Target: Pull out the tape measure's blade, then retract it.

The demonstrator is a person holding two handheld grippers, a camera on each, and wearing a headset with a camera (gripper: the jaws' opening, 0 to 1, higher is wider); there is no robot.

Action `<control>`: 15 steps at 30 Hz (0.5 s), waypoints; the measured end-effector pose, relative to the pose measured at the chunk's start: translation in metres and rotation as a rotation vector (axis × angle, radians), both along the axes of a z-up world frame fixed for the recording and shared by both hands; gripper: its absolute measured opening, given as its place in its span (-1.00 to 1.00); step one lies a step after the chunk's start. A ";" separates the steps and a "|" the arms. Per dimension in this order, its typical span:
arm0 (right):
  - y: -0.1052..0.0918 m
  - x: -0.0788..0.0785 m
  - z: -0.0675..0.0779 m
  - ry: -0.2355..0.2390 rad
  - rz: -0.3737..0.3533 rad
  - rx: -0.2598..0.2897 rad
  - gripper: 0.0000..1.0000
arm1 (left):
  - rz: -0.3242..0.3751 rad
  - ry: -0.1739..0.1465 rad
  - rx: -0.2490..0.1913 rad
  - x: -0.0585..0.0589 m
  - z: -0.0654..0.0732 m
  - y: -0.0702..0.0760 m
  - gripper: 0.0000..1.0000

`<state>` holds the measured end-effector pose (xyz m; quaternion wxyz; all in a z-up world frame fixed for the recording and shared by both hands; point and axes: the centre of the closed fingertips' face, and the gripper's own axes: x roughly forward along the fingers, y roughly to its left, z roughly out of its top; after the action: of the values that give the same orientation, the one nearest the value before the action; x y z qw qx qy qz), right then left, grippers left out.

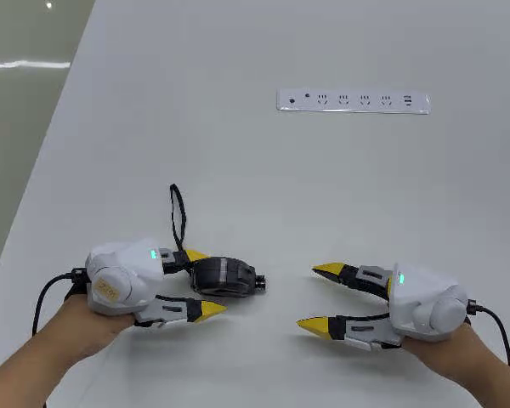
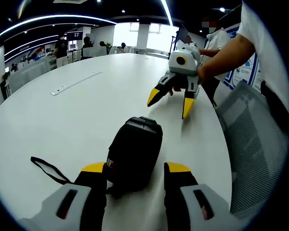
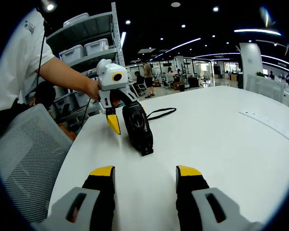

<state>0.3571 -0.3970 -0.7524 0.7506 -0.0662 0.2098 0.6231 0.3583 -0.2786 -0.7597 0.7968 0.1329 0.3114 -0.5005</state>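
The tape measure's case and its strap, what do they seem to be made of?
The tape measure case looks like black moulded plastic, perhaps rubber-coated: rounded edges, dull sheen. The strap seems a thin black fabric or cord, since it lies limp in a narrow loop; its weave is too small to tell.

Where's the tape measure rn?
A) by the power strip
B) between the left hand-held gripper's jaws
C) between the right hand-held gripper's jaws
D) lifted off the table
B: the black tape measure lies on the white table between the open jaws of the left hand-held gripper. The right hand-held gripper is open and apart from it.
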 end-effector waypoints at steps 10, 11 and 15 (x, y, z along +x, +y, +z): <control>0.005 0.003 -0.002 0.002 0.009 0.000 0.00 | -0.006 0.001 0.004 0.003 -0.005 -0.001 -0.19; 0.005 0.004 -0.002 0.003 0.009 0.000 -0.01 | -0.006 0.002 0.002 0.004 -0.005 -0.001 -0.20; 0.008 0.005 -0.001 0.002 0.014 0.003 -0.01 | -0.006 -0.001 0.006 0.006 -0.006 -0.001 -0.26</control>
<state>0.3618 -0.3895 -0.7539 0.7460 -0.0661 0.2089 0.6288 0.3644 -0.2795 -0.7653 0.7952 0.1364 0.3119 -0.5017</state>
